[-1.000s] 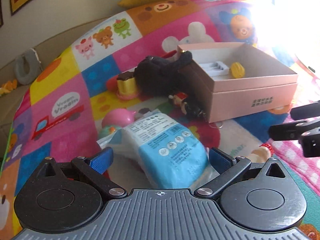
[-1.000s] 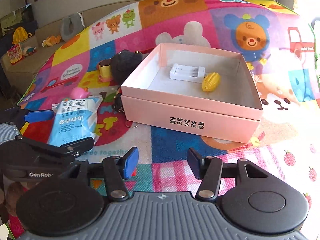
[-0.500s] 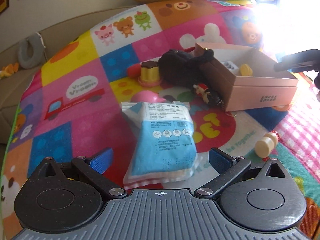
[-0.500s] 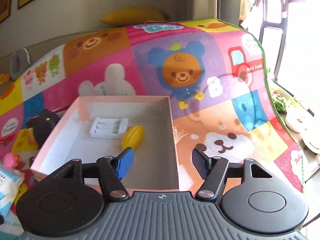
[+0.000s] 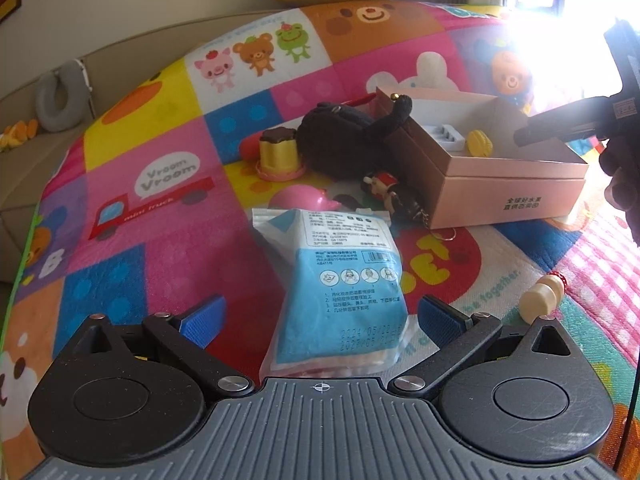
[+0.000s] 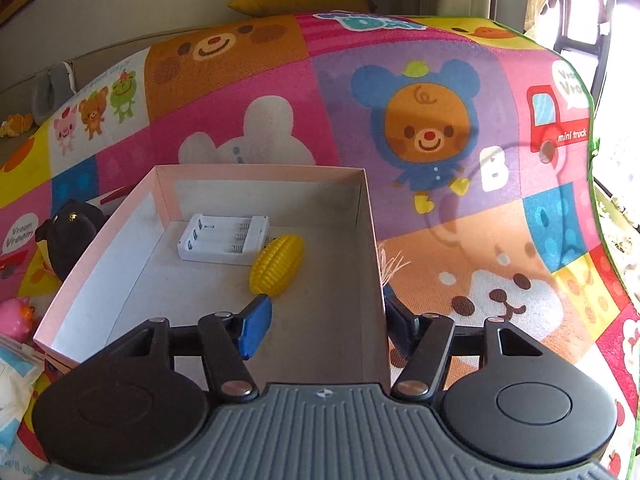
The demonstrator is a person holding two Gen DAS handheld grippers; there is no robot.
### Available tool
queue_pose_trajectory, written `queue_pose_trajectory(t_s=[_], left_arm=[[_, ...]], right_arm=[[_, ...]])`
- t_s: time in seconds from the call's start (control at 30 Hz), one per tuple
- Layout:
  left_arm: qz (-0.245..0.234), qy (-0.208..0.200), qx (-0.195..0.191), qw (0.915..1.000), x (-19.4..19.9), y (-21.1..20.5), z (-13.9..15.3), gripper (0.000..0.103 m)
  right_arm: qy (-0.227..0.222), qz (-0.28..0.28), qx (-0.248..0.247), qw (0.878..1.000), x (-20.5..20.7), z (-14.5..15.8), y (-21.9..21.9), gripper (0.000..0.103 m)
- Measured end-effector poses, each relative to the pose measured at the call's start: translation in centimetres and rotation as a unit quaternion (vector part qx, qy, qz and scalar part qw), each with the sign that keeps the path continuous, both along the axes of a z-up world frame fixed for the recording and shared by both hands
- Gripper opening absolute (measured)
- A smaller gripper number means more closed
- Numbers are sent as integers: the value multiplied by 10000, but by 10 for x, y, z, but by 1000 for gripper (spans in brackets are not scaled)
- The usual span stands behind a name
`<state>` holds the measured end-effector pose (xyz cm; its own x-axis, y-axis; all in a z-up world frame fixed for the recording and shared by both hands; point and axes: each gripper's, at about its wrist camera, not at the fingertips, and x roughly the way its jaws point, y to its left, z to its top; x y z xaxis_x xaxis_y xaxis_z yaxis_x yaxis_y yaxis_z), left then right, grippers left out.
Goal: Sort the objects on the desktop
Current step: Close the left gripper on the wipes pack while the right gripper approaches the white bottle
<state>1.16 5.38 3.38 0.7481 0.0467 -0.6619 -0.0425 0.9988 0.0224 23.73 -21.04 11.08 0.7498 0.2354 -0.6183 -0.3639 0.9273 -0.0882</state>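
Straddling the right wall of the pink box (image 6: 370,276), the right gripper (image 6: 326,330) has its jaws about half open, one blue pad inside the box and the other outside against the wall, and I can't tell if they pinch it. They've been wobbling a bit wider and back. Inside the box, near the far wall, sit a white battery holder (image 6: 223,239) and a yellow toy corn (image 6: 277,264), touching each other.

The left gripper (image 5: 322,318) hangs wide open with nothing gripped; a blue-and-white packet (image 5: 340,280) covered in small Chinese print lies between the pads, not touched by either. The date stamp on it looks like 2024/05 something.

Box front has Chinese characters too. The play mat (image 5: 168,208) says "Vroom Vroom" and "mini truck". A black plush (image 5: 344,140) leans on the box's left wall, with a little figurine keychain (image 5: 394,196) at the near left corner.
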Motion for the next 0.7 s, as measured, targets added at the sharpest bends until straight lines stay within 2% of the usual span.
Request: queue_pose_trajectory(t_s=[0.1, 0.13, 0.27, 0.33, 0.4, 0.5, 0.6, 0.7], left_arm=[[18, 6, 105, 9999, 1, -3, 0, 103], [35, 22, 113, 9999, 2, -3, -1, 103], [82, 66, 137, 9999, 5, -6, -3, 103], [92, 98, 163, 9998, 5, -8, -3, 103], [83, 126, 223, 9996, 4, -10, -3, 103], [64, 145, 318, 9994, 2, -13, -2, 103], [86, 168, 349, 9992, -1, -14, -1, 103], [88, 225, 330, 9992, 0, -13, -2, 103]], right_arm=[[-419, 267, -41, 9988, -34, 18, 2, 62], [-366, 508, 22, 9980, -49, 22, 2, 63], [566, 1513, 291, 9864, -101, 13, -4, 65], [939, 1730, 275, 9801, -123, -3, -1, 65], [1078, 1824, 199, 9771, -138, -19, 2, 65], [1041, 1817, 115, 9778, -147, -33, 9, 65], [1045, 1822, 204, 9775, -145, -38, 13, 59], [834, 1804, 120, 9800, -151, -38, 15, 40]])
